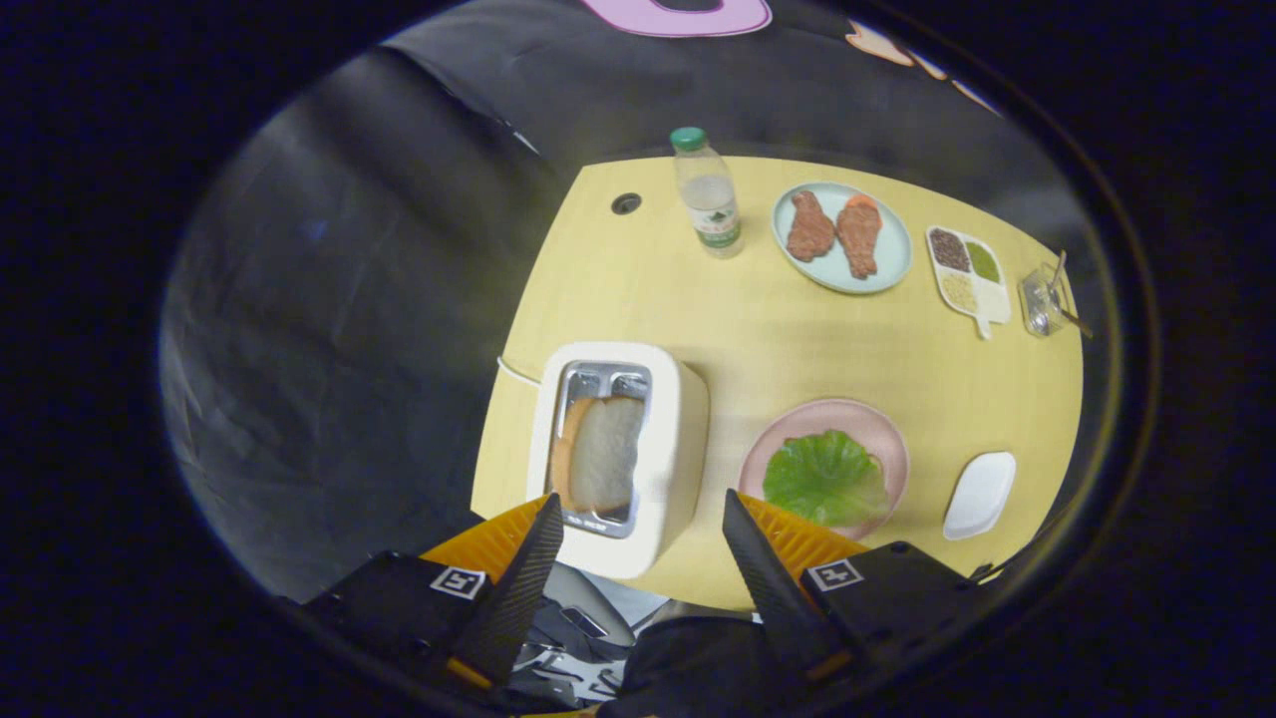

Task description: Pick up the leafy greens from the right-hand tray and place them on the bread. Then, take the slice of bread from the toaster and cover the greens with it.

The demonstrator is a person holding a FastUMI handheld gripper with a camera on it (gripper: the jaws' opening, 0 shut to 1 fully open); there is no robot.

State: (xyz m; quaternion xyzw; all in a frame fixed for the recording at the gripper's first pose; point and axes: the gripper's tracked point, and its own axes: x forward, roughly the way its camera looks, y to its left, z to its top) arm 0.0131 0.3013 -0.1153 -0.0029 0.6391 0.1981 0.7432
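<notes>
- Your slice of bread (598, 454) stands upright in the slot of the cream toaster (673, 439), just ahead of your fingers and nearer the left one.
- Your leafy greens (825, 477) lie on the pink plate (797, 419), just beside the toaster and ahead of the right finger; they hide whatever is under them.
- Your gripper (643, 519) hangs above the table with its fingers spread wide and nothing between them.
- The small white tray (980, 494) sits near the pink plate, on its far side from the toaster.
- Beyond, on the yellow table (698, 309), you have a green-capped bottle (708, 194), a pale blue plate (892, 264) with two pieces of meat (833, 231), a divided dish (967, 274) and a glass jar (1044, 299).
- Black cloth (349, 299) walls the booth behind and beside the table.
</notes>
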